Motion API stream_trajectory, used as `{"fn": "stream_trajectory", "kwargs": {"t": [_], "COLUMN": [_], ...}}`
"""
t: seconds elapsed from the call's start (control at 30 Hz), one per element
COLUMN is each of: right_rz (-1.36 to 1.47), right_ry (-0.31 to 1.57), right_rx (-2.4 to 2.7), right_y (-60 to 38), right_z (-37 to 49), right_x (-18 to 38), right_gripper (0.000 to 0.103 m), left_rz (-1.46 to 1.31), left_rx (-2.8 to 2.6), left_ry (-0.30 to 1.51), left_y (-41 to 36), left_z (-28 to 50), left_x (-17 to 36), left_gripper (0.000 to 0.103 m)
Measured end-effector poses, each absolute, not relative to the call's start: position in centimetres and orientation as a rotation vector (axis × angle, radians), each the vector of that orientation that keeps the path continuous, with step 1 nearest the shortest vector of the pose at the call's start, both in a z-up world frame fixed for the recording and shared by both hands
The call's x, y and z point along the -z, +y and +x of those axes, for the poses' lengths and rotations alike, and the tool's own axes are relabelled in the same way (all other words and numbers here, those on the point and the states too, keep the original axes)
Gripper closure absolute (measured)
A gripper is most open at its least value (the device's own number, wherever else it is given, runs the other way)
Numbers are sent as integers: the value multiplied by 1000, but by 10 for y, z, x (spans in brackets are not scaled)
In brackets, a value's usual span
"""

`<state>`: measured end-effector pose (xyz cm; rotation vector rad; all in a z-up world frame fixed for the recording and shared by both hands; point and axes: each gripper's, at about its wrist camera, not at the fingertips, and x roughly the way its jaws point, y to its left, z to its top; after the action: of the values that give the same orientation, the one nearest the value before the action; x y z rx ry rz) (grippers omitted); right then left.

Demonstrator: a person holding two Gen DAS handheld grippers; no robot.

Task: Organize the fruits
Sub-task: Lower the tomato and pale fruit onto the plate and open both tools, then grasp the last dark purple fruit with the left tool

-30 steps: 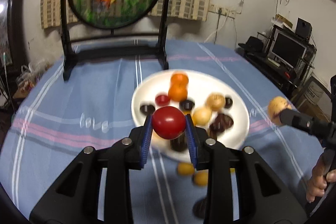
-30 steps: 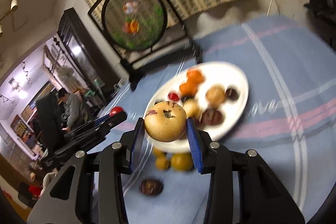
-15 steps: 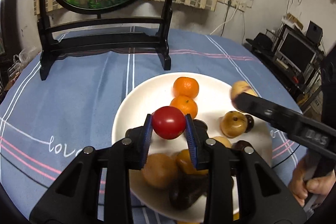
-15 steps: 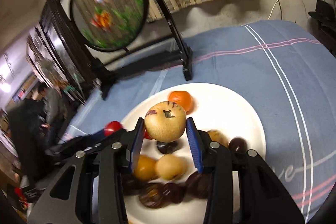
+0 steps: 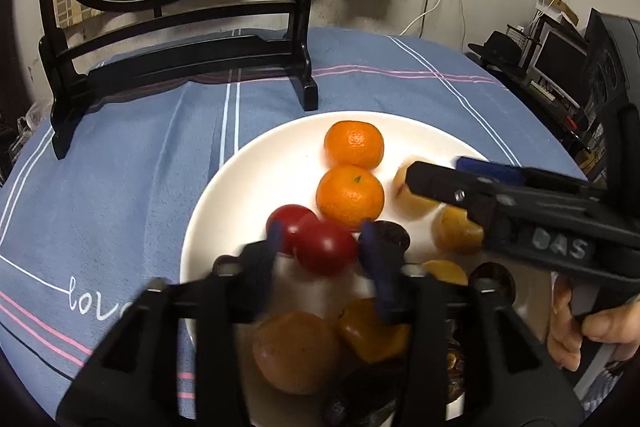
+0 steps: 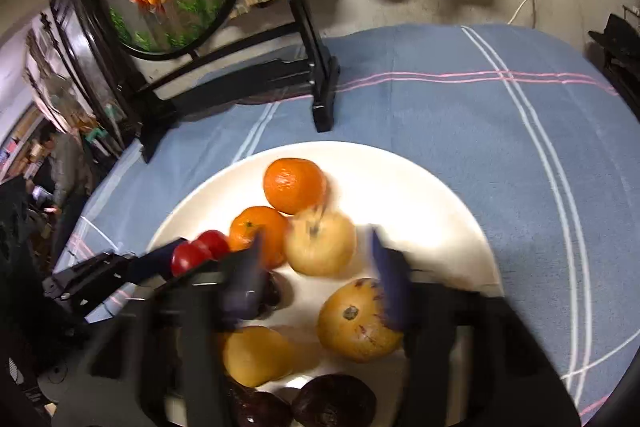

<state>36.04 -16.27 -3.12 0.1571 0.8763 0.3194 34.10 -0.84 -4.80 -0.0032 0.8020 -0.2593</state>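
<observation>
A white plate (image 5: 240, 167) (image 6: 400, 187) holds two oranges (image 5: 350, 191) (image 6: 294, 185) and several other fruits. A red tomato (image 5: 326, 253) (image 6: 186, 257) sits on the plate between the blue pads of my left gripper (image 5: 322, 247), beside a second tomato (image 5: 290, 227). The left jaws are opening and gaps show on both sides of the tomato. My right gripper (image 6: 320, 267) (image 5: 434, 169) is opening too. A pale yellow fruit (image 6: 320, 243) (image 5: 416, 195) rests on the plate between its pads, against an orange and free of both pads.
A black wooden stand with a round goldfish screen (image 5: 180, 59) (image 6: 320, 87) stands behind the plate on the blue striped cloth (image 6: 480, 107). A brown-spotted fruit (image 6: 360, 319), a yellow one (image 6: 256, 355) and dark plums (image 6: 332, 403) fill the plate's near side. A person (image 6: 60, 163) is far left.
Both grippers came forward and down over the plate. Their jaws have spread, letting go of the red tomato and the pale yellow fruit, which now lie on the plate.
</observation>
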Motion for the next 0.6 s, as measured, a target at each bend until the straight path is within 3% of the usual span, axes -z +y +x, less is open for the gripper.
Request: {"fn": "stream_trajectory", "kwargs": {"t": [0.03,0.27,0.4,0.6], "right_rz": [157,247,328,374], "right_ry": [862,702,608,574], "right_rx": [-312,-346,-406,-435], "right_y": [-164,-177,-184,-196], "right_z": [358,331,294,236], "right_x": [29,-18,-56,-74], "right_gripper": [28,28,9,9], "left_rz": [-3,-29,-98,-136], "left_rx": [257,233,208,207], "left_ry": [793,734,667,661], "left_y": [-8,5,28,43], "left_z": [339,328,308,268], "left_x": [47,22,-4,-7], "left_gripper": [35,31,21,20]}}
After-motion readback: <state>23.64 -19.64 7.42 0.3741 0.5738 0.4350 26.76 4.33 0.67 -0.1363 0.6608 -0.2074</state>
